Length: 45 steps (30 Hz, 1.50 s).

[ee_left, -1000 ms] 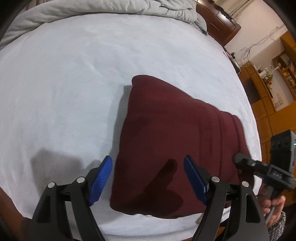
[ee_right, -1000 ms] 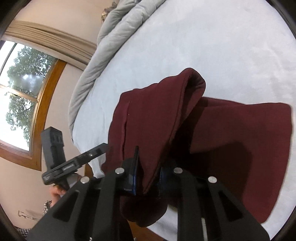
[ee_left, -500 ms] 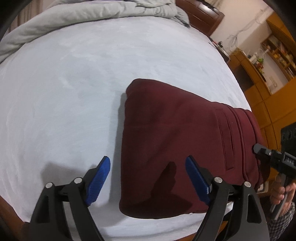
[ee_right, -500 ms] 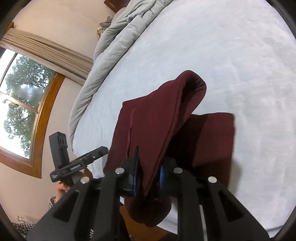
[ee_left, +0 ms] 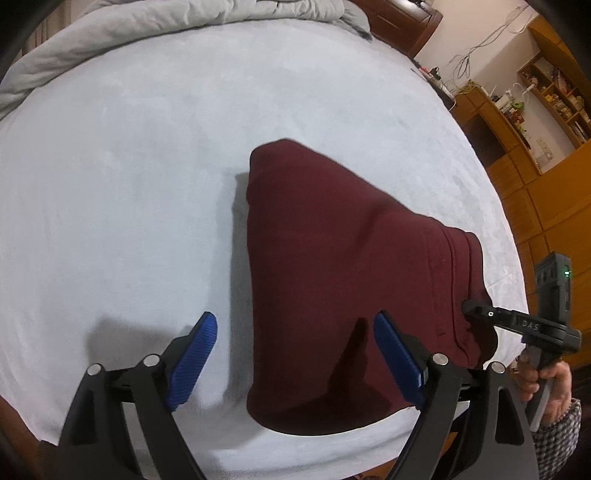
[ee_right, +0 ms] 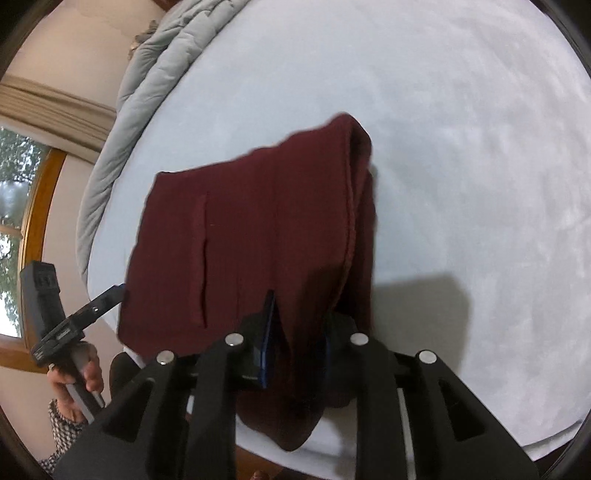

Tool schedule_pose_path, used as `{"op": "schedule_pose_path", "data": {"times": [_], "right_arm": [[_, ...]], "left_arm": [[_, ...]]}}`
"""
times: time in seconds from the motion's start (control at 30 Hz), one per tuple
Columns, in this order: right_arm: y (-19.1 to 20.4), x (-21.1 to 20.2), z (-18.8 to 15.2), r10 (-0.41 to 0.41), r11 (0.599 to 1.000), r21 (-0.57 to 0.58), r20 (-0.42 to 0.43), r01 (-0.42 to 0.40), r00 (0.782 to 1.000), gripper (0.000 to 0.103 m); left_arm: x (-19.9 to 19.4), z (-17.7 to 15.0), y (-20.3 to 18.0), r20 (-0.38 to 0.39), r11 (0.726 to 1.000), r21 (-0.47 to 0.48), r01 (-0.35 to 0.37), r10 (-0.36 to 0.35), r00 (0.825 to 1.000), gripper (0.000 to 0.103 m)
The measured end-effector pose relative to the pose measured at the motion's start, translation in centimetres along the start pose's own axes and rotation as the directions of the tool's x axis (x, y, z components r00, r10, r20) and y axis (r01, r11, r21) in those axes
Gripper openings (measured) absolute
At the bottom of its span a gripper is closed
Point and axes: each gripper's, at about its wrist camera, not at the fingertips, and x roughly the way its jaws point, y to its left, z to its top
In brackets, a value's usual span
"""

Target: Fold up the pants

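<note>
1. Left wrist view: a pale blue-white bed [ee_left: 147, 184] fills most of the frame, with a grey duvet [ee_left: 184, 18] bunched along the top edge and wooden shelving [ee_left: 546, 96] in the upper right. The folded maroon pants [ee_left: 332, 277] lie on the bed, centre to lower right. The left hand-held gripper [ee_left: 295, 354] hovers at the bottom with its blue pads spread wide, one over bare sheet, the other over the pants, gripping nothing. At the right edge the right hand-held gripper [ee_left: 476, 308] meets the pants' right edge, a hand [ee_left: 550, 380] wrapped round its handle.

2. Right wrist view: the bed [ee_right: 461, 147] takes the right and top, the duvet [ee_right: 155, 92] runs along the upper left, and a wood-framed window [ee_right: 22, 221] sits at the left. The right hand-held gripper [ee_right: 295, 332] pinches a raised fold of the pants [ee_right: 258, 221] at bottom centre. The left hand-held gripper [ee_right: 118, 291] appears at lower left beside the pants' edge, held in a hand [ee_right: 77, 376].
</note>
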Motion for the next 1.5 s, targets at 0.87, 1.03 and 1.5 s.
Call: {"op": "schedule_pose_path", "data": {"times": [0.87,1.03,1.5], "right_arm": [[1.4,-0.9,9.0,0.081,0.996,-0.052,0.084,-0.077,0.993,0.009],[-0.1,-0.9,9.6,0.025,1.000,0.000,0.087,-0.026,0.996,0.009],[-2.6,-4.3,3.1,0.138,0.988,0.055,0.115,-0.145,0.984,0.051]], "left_arm": [[1.5,-0.4,-0.7,-0.042,1.000,0.001,-0.006,0.006,0.999,0.089],[1.8,-0.7,-1.0,-0.037,1.000,-0.008,-0.003,0.003,0.999,0.092],[0.8,-1.5,-1.5,-0.052,0.999,0.032,-0.015,0.016,0.999,0.093]]}}
